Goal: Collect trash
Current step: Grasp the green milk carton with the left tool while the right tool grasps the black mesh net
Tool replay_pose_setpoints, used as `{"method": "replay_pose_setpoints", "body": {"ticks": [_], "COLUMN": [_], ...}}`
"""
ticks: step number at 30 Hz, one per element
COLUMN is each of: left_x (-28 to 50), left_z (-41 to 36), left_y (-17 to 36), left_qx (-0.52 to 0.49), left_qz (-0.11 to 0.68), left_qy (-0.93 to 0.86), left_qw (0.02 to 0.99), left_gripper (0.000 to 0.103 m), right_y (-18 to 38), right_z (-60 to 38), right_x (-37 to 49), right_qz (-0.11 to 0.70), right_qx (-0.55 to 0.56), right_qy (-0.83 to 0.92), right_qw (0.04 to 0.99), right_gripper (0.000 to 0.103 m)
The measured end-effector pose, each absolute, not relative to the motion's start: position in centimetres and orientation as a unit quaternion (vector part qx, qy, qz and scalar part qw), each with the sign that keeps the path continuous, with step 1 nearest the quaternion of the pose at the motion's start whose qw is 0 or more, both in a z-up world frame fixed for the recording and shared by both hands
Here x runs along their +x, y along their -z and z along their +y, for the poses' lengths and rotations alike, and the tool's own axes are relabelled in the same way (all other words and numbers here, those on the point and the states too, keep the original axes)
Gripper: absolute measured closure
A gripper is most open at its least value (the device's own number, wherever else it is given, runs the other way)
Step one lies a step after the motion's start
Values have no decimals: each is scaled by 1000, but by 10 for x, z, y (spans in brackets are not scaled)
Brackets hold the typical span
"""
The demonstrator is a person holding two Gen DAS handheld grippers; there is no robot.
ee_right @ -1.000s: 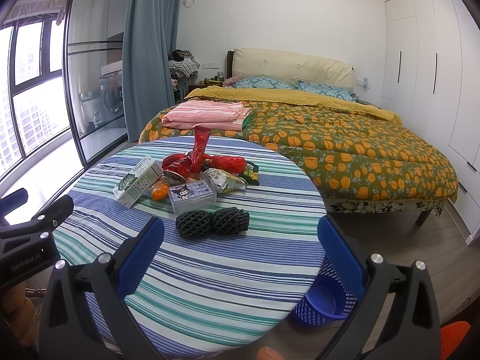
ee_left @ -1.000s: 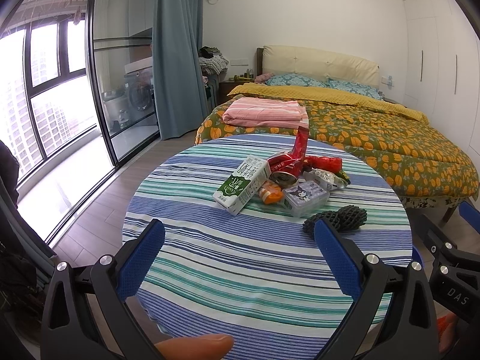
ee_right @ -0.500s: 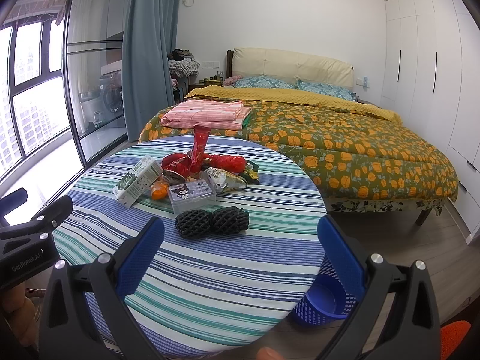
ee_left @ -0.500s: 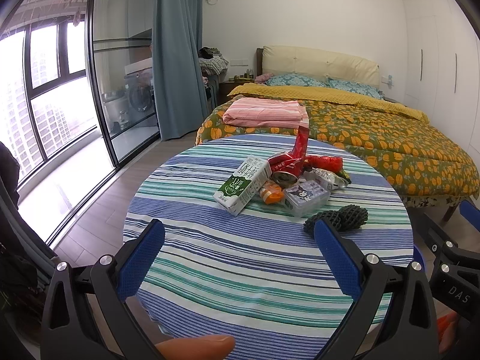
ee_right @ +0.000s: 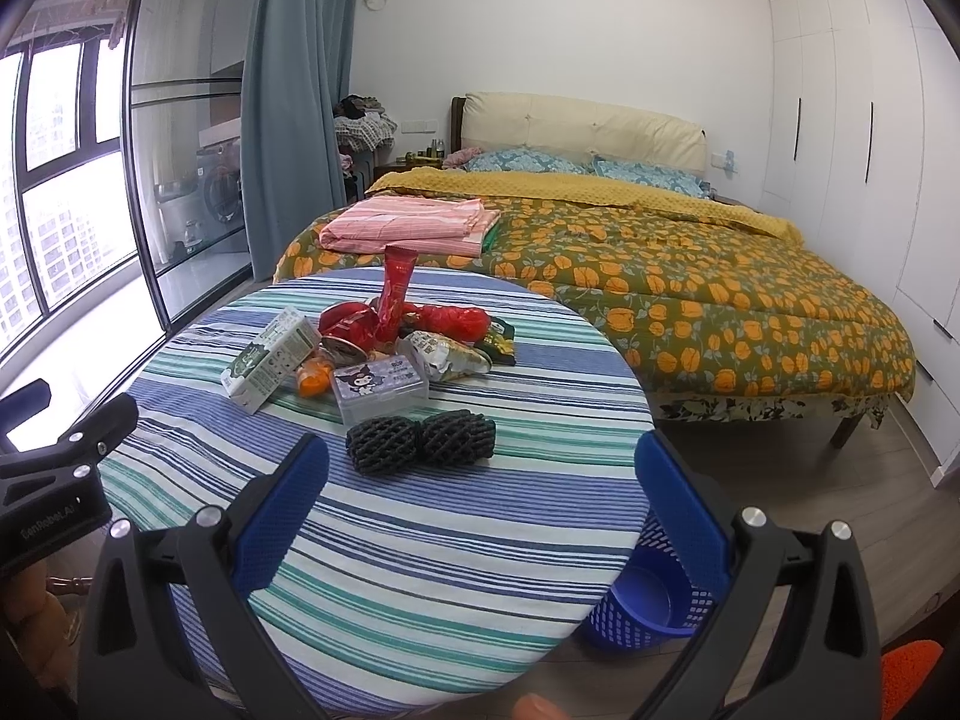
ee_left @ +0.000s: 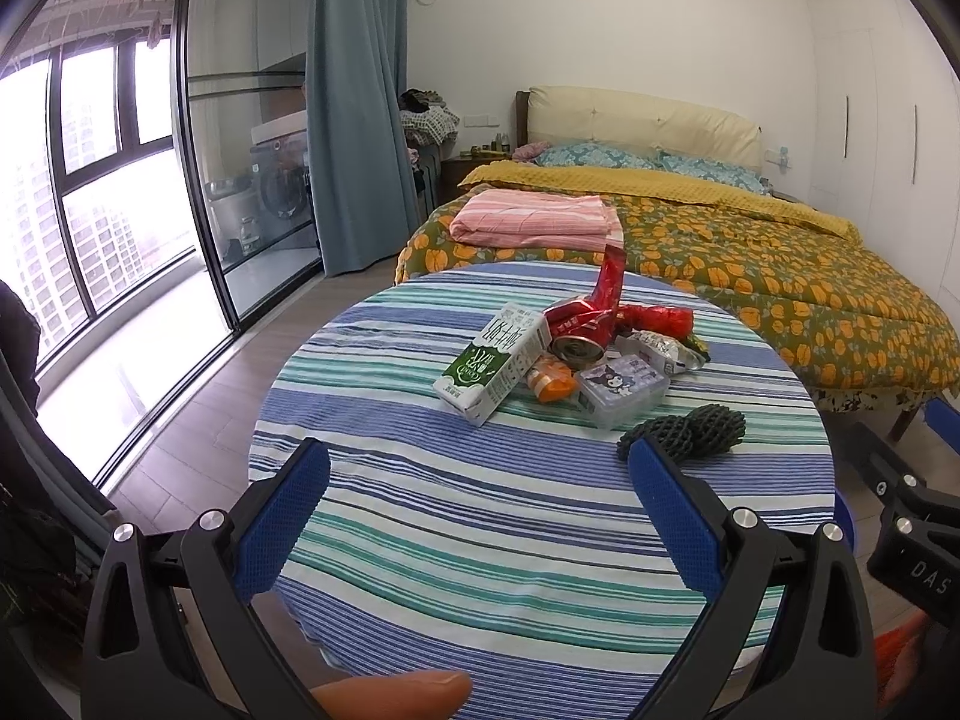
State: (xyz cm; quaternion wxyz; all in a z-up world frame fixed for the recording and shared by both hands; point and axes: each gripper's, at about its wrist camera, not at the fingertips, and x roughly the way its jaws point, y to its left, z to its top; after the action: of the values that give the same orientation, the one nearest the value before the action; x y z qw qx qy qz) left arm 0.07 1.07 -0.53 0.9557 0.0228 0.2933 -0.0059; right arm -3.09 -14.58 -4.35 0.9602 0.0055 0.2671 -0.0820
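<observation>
Both tongs, left [ee_left: 477,510] and right [ee_right: 480,510], hang spread wide and empty over the striped table [ee_left: 510,540]. Trash pile [ee_left: 576,354] sits mid-table, wrappers overlapping and hard to separate. Blue basket [ee_right: 645,606] stands on the floor, half hidden by the table edge.

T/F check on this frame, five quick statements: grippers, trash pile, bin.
1. Both grippers, left and right, are open and hold nothing. True.
2. The milk carton stands upright. False: it lies on its side.
3. The blue basket sits on the floor beside the table. True.
4. The black foam net is already in the basket. False: it lies on the striped cloth, at the near edge of the pile.
5. The crushed red can lies on the bed. False: it is on the table.
</observation>
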Motion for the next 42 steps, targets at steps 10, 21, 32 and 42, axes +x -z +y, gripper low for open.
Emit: {"method": "replay_pose_setpoints", "body": {"ticks": [10, 21, 32, 42], "left_x": [31, 109, 222, 242], "left_z": [31, 52, 61, 48], "left_y": [43, 88, 112, 129], "left_qx": [33, 65, 87, 98], "left_qz": [333, 378, 417, 448], "left_qy": [15, 59, 157, 211], "left_qw": [942, 922, 891, 863], "left_gripper": [4, 4, 4, 45], "right_y": [60, 99, 125, 146], "right_z": [-151, -160, -160, -164], "right_x": [-11, 15, 50, 108], "right_qz": [298, 355, 416, 468], "right_qx": [7, 8, 95, 174], "right_qy": [91, 101, -33, -89], "right_qw": [950, 929, 904, 862], "right_gripper": [5, 5, 5, 6]}}
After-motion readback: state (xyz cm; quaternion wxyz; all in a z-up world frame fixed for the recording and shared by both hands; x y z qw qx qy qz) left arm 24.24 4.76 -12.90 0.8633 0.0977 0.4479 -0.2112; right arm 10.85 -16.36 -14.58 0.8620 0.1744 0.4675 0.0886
